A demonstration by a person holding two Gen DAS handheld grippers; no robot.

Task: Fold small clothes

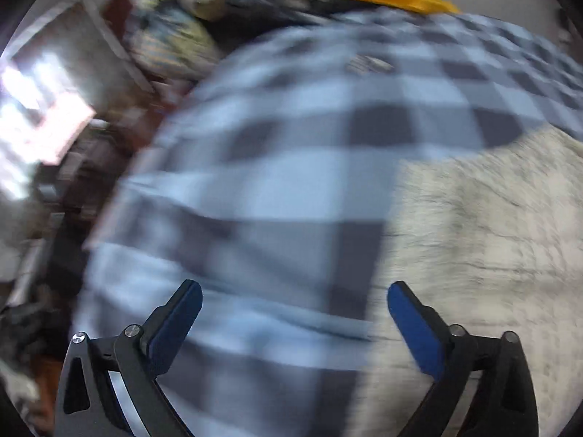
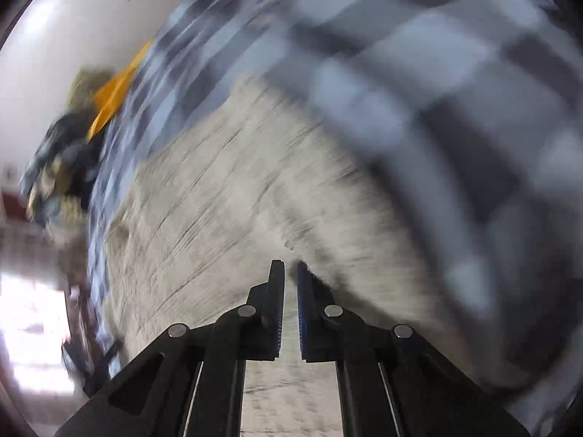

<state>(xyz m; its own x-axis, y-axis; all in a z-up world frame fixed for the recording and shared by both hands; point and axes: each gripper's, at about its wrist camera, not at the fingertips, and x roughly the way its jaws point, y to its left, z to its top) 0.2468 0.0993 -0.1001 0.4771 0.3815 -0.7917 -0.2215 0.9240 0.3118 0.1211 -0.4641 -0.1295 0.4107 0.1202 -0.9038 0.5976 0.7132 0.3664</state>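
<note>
Left gripper (image 1: 295, 295) fingers wide, nothing between them, over checked sheet (image 1: 291, 153). Right gripper (image 2: 290, 267) fingers nearly together above grey-white garment (image 2: 226, 196) (too blurred to tell any pinch).

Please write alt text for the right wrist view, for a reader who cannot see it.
The right tool, its jaws nearly closed with nothing visibly between them, points down at a cream garment lying on a blue and grey checked sheet. The picture is motion-blurred. At the far left lie a yellow cloth and a heap of clothes.
</note>
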